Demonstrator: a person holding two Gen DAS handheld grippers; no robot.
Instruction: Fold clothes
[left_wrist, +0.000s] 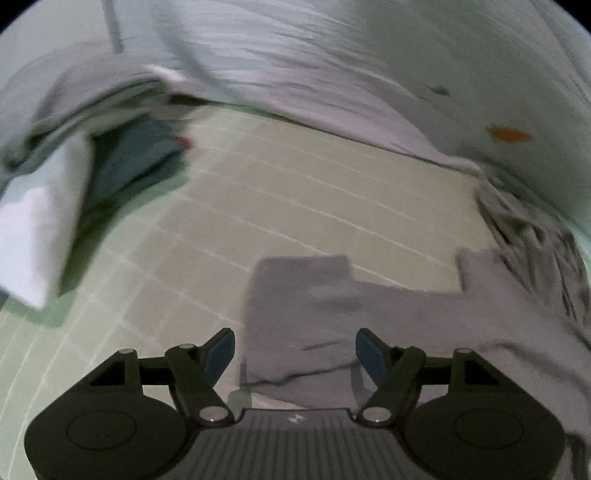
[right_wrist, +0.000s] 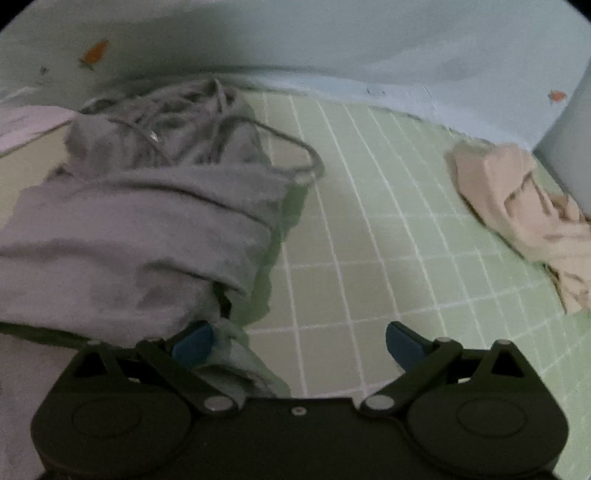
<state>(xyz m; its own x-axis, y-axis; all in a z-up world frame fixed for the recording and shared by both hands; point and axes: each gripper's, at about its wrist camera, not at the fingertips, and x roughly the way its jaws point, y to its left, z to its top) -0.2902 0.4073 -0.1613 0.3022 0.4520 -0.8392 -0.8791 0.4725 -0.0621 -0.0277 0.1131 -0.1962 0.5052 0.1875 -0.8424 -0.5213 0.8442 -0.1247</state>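
Both grippers point steeply down at a green mat (right_wrist: 369, 236) with a white grid. The left gripper (left_wrist: 294, 354) has its two blue pads spread apart, and they press on nothing; a flat part of the grey garment (left_wrist: 332, 317) lies on the mat just under and between them, reaching from the near edge toward the right. In the right wrist view the same grey garment (right_wrist: 140, 236) is a thick, folded bundle on the left side, with its drawstring (right_wrist: 295, 147) making a loop on the mat at the far end. The right gripper (right_wrist: 299, 345) is also spread wide. Its left pad (right_wrist: 194, 343) sits at the near edge of the bundle, so close that I cannot tell if it touches the cloth, and its right pad (right_wrist: 404, 345) is over bare mat. Far to the left in the left wrist view there is a pile of clothes (left_wrist: 74, 155), white, grey and dark blue. A beige garment (right_wrist: 524, 214) lies crumpled at the right, well apart from the grey one. A pale cloth (left_wrist: 332, 66) with an orange mark (left_wrist: 508, 133) fills the far side.
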